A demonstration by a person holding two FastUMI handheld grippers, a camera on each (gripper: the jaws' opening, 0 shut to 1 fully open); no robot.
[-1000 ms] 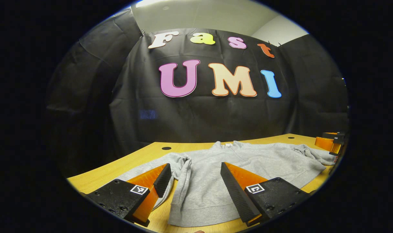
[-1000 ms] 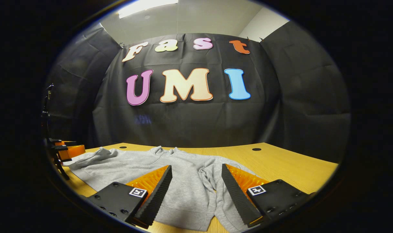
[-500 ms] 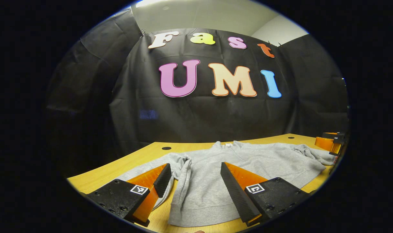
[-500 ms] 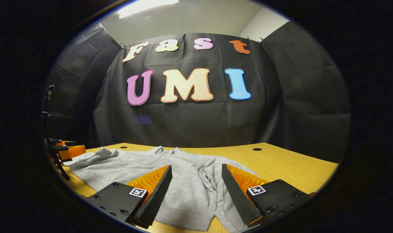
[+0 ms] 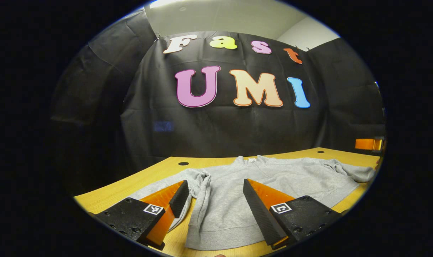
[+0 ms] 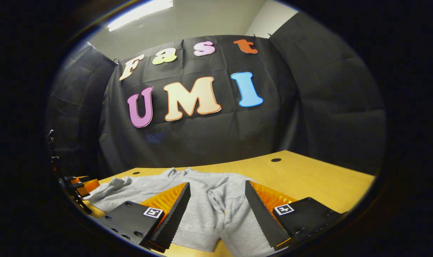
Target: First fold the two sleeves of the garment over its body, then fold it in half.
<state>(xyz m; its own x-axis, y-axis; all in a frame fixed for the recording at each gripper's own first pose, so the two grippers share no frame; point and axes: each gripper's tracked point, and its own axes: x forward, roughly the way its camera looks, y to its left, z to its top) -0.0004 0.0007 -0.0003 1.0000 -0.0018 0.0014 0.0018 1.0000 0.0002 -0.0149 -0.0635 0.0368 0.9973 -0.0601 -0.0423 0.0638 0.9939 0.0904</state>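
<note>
A grey sweatshirt lies flat on the wooden table, collar toward the far wall and hem nearest me. Its left sleeve runs bunched along the body, between the fingertips of my left gripper, which is open just above the cloth. The other sleeve lies crumpled at the far right. In the right gripper view my right gripper stands open over the sweatshirt, with the right sleeve between its fingers. The left gripper shows at the far left edge, and the right gripper at the far right, above the table.
The table has small dark cable holes near its back edge. Bare wood stretches to the right of the sweatshirt. Black cloth walls close the booth behind and at both sides.
My right gripper has lifted and tilted, so its view rolled and the table dropped lower. In the left gripper view it rose off the table's right edge. My left gripper stayed still.
</note>
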